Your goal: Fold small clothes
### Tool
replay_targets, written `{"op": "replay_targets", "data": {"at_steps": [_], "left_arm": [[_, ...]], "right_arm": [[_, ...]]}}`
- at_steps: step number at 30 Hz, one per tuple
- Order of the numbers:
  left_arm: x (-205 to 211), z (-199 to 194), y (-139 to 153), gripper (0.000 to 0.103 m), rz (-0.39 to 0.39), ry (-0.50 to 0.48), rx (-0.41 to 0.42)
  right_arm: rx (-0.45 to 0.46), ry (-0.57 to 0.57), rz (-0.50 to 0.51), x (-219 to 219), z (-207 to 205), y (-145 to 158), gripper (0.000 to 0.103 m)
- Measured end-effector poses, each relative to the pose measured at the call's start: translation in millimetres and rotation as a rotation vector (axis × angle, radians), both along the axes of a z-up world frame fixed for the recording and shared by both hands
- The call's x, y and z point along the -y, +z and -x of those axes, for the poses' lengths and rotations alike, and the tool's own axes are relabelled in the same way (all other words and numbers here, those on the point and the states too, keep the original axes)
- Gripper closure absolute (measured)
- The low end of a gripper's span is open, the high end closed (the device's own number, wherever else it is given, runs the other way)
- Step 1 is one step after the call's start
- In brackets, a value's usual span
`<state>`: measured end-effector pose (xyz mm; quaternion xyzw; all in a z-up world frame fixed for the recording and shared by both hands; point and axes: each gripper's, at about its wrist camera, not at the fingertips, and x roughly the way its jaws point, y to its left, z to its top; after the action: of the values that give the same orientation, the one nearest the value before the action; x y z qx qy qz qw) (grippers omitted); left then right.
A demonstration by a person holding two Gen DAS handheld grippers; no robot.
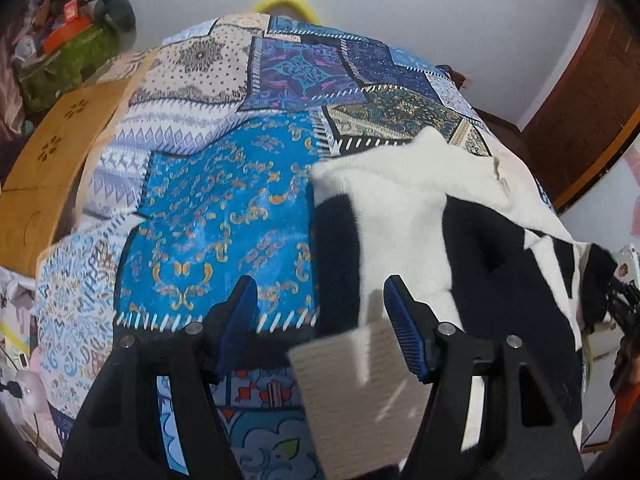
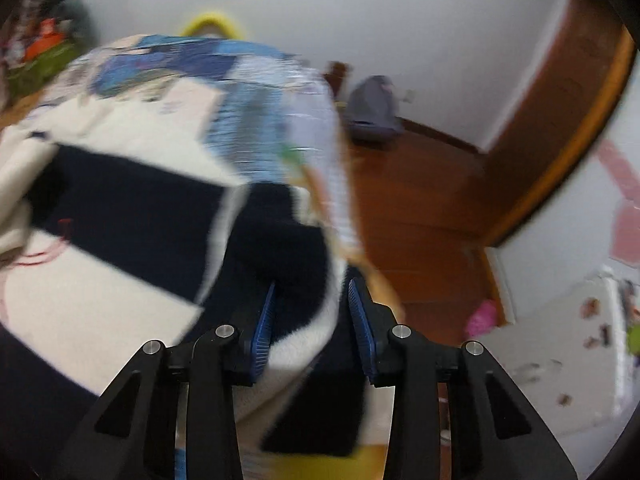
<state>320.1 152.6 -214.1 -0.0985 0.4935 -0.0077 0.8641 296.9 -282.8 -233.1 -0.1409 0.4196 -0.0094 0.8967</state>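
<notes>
A small fuzzy garment with white and black blocks (image 1: 404, 208) lies on the patterned blue bedspread (image 1: 224, 208). My left gripper (image 1: 320, 304) is open, its blue pads on either side of the garment's near left edge, above a ribbed beige hem (image 1: 344, 392). The right wrist view is blurred. There the garment (image 2: 132, 208) fills the left and a fold of it (image 2: 308, 320) lies between the blue pads of my right gripper (image 2: 311, 312), whose jaws stand apart.
A wooden bed frame (image 1: 52, 168) runs along the left. Clutter (image 1: 68, 48) is piled at the back left. A wooden floor (image 2: 420, 208), a grey bag (image 2: 374, 110) and a brown door (image 2: 560, 92) are on the right.
</notes>
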Motion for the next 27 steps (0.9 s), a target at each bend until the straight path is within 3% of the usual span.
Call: {"op": "replay_targets", "data": {"at_steps": [2,5,8,9,12,14,20,27], "left_arm": [[-4.1,7.4,-1.3,0.038,0.036,0.0,-0.013],[-5.3,18.7,-7.7,0.038,0.1,-0.017,-0.05],[0.6,25.8,-14.5,0.039,0.137,-0.04,-0.079],[3.8,27.7,-15.3,0.053,0.135,-0.043,-0.079],[19.8,29.3,-8.7,0.085,0.087,-0.088,-0.066],[30.8,28.9,5.0,0.088,0.061,-0.106,-0.043],[88.2,18.3,67.1,0.089,0.04,-0.214,0.058],[187.3,-13.7,112.7,0.089,0.043,-0.375,0.131]], "right_arm": [[0.02,-0.054,0.029,17.8,5.1,9.6,0.071],[0.053,-0.078,-0.016,31.1,15.6,26.5,0.064],[0.085,-0.05,-0.042,24.1,24.5,37.8,0.042],[0.103,-0.024,-0.05,17.5,29.9,40.9,0.036],[0.143,0.061,-0.099,-9.8,41.3,43.8,0.03],[0.162,0.132,-0.136,-31.8,42.3,42.7,0.024],[0.152,0.29,-0.199,-82.0,48.1,29.4,0.023],[0.143,0.335,-0.283,-90.4,65.4,22.5,0.023]]}}
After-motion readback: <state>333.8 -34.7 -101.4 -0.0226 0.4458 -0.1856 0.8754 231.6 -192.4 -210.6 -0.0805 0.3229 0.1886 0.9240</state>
